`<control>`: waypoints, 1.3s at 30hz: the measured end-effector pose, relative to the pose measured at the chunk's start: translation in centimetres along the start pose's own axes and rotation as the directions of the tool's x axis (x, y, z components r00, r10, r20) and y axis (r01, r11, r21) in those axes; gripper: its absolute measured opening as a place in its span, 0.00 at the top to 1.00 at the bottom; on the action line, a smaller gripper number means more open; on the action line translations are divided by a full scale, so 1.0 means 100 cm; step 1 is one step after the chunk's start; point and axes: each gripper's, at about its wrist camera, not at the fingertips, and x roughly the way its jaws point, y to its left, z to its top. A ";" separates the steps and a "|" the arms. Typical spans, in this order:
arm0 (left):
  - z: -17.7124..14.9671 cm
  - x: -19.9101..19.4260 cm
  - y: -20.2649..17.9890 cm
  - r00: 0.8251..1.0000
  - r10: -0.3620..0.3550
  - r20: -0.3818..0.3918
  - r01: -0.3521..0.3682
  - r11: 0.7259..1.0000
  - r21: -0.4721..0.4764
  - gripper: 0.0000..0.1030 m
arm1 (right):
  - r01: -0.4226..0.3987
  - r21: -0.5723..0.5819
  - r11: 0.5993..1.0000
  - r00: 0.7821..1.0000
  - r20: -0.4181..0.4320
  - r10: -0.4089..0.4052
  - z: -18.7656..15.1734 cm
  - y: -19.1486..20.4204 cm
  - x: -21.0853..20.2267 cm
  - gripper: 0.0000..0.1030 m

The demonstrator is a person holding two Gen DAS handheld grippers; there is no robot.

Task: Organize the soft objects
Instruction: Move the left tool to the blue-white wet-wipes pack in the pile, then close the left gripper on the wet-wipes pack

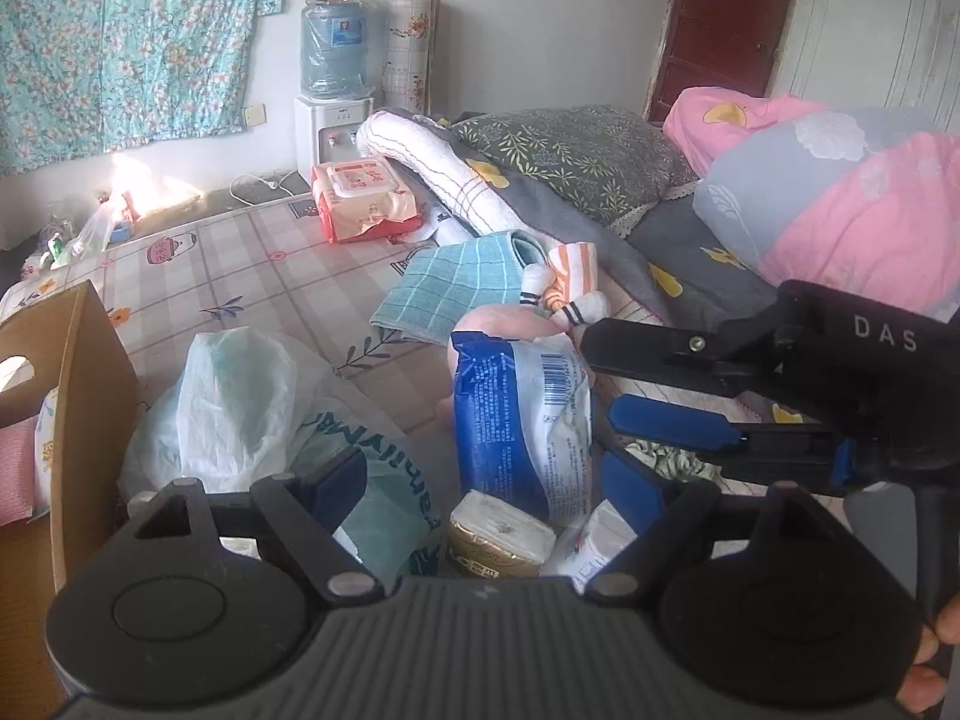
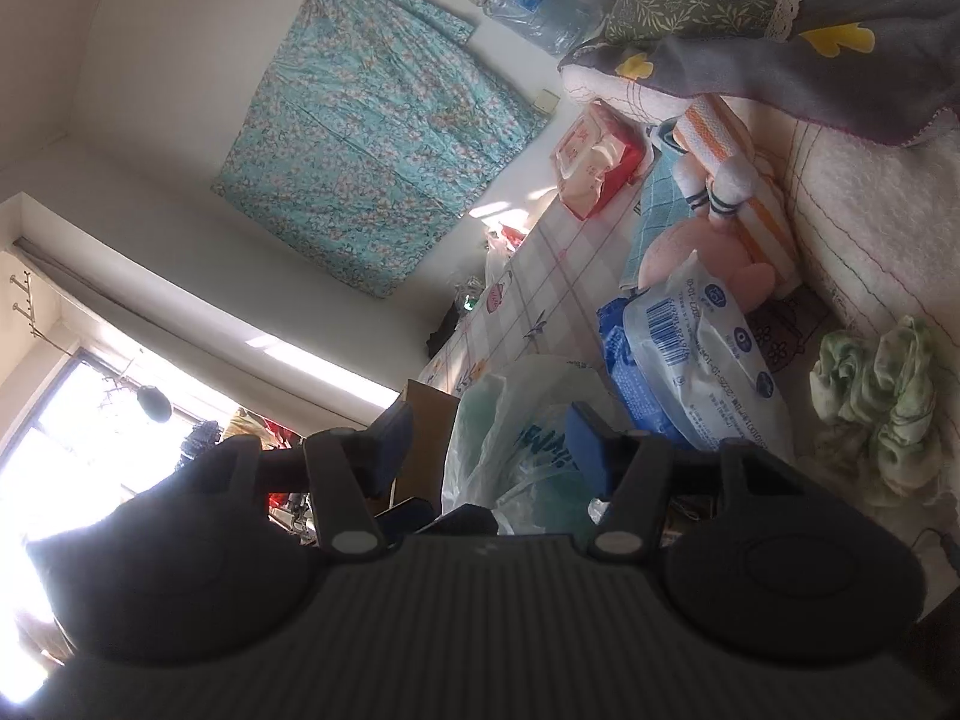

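Observation:
My left gripper [image 1: 486, 480] is open, its blue pads either side of a blue and white tissue pack [image 1: 519, 414] and a small gold-wrapped pack [image 1: 498, 540] on the bed. A white plastic bag [image 1: 240, 408] lies to its left. My right gripper [image 1: 600, 372] comes in from the right, tilted on its side, open beside the tissue pack. In the right wrist view my right gripper [image 2: 492, 438] is open above the plastic bag [image 2: 516, 432], with the tissue pack [image 2: 690, 372] beside it. A pink plush toy [image 2: 690, 252], a teal towel [image 1: 456, 288] and a striped cloth [image 1: 570, 270] lie beyond.
A cardboard box [image 1: 78, 396] stands at the left. A red wipes pack [image 1: 366, 198] lies farther on the bed. Pillows and quilts [image 1: 840, 210] pile up at the right. A crumpled green cloth [image 2: 882, 396] lies on the blanket. A water dispenser [image 1: 333, 84] stands by the wall.

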 end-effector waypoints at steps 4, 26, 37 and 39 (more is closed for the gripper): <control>0.000 0.020 -0.007 1.000 -0.005 -0.008 0.005 1.000 0.005 0.18 | 0.041 0.021 0.999 0.999 -0.009 -0.041 0.010 -0.017 0.008 0.45; 0.014 0.107 -0.004 0.980 -0.121 -0.160 0.119 0.993 -0.019 0.40 | 0.272 0.048 0.961 0.951 -0.165 -0.261 0.070 -0.063 0.109 0.32; 0.018 0.120 -0.002 0.979 -0.096 -0.180 0.094 0.995 -0.018 0.25 | 0.161 0.115 0.980 0.962 -0.240 -0.130 0.065 -0.050 0.130 0.29; 0.020 0.122 0.001 0.979 -0.081 -0.186 0.078 0.997 -0.025 0.23 | 0.115 0.138 0.984 0.965 -0.251 -0.078 0.066 -0.046 0.132 0.29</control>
